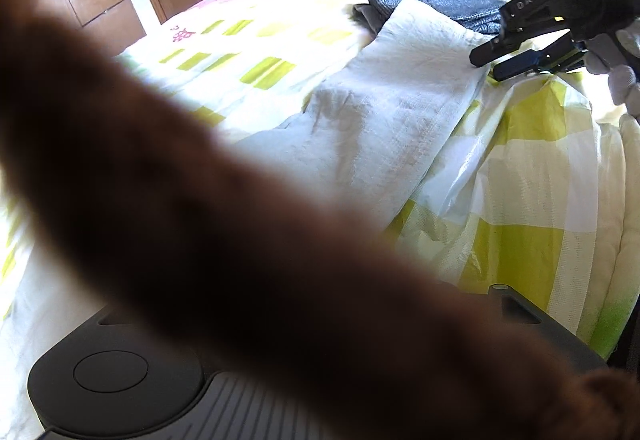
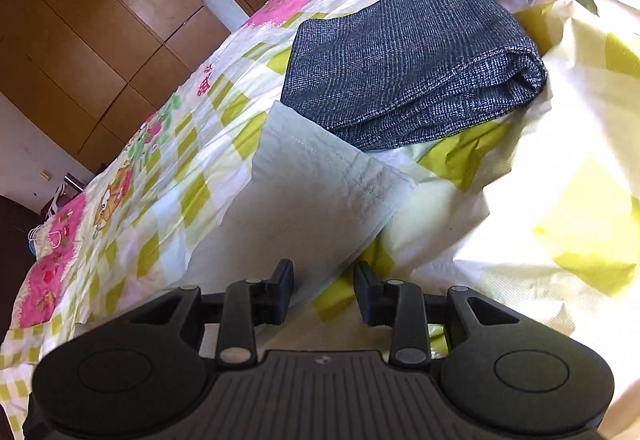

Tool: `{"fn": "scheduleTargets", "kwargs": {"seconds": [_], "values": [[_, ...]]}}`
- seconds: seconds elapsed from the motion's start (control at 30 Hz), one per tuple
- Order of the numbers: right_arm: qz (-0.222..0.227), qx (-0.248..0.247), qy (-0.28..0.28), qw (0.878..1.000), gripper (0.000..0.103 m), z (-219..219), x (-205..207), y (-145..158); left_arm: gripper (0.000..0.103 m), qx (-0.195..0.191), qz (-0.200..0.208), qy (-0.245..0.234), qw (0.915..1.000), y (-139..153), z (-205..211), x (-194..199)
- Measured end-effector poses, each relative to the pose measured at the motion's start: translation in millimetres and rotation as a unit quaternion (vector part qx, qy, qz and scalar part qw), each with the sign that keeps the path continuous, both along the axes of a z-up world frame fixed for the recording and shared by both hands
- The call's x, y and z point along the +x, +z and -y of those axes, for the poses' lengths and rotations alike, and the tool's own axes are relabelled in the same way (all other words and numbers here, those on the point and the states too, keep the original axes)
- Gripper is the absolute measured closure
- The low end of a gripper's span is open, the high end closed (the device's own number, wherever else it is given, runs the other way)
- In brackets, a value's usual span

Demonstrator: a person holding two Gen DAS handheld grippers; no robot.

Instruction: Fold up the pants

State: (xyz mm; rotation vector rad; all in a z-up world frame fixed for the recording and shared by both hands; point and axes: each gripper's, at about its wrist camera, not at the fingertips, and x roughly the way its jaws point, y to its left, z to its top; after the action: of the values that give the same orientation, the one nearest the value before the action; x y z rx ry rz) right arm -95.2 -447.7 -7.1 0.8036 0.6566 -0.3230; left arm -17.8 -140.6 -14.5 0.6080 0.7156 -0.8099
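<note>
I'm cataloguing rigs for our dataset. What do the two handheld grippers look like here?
The right gripper is matte black: two blocky fingers on linkage arms with silver pivot pins, a ribbed base and round side discs. From the left view it reads "DAS", with cables behind and a white-gloved hand. The left gripper's ribbed base matches.

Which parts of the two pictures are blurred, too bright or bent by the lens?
Left wrist view: a brown, out-of-focus shape very near the lens covers much of the frame and hides the left gripper's fingers; the bedspread shows glare.

Right wrist view: sharp on the grey folded garment and the open right gripper; the bedspread on the right is overexposed; the wardrobe curves from the fisheye.
</note>
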Motion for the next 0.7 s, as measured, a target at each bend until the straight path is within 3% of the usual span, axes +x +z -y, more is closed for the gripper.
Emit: {"fn": "scheduleTargets", "kwargs": {"seconds": [0.17,0.3,0.4,0.53,0.7], "values": [[0.023,0.053,-0.008,0.998,0.056,15.3,-16.8,-3.4,0.032,0.013,0.006,-0.007,0.9999,2.9,9.0,-5.0],[0.018,0.075,-0.012,0.997,0.054,20.9,-7.7,-14.7,0.032,0.017,0.004,-0.012,0.9998,2.6,19.8,-5.2],[0.049,0.101,-0.020,0.994,0.051,23.6,-2.6,-17.1,0.031,0.021,0.011,-0.018,0.9996,4.3,28.1,-6.8],[0.128,0.152,-0.021,0.980,0.051,27.2,-15.8,-17.4,0.031,0.023,0.015,-0.021,0.9994,8.6,33.3,-9.4],[0.126,0.169,-0.028,0.977,0.052,31.9,-6.5,-28.0,0.031,0.028,0.012,-0.025,0.9992,10.3,40.0,-11.5]]}}
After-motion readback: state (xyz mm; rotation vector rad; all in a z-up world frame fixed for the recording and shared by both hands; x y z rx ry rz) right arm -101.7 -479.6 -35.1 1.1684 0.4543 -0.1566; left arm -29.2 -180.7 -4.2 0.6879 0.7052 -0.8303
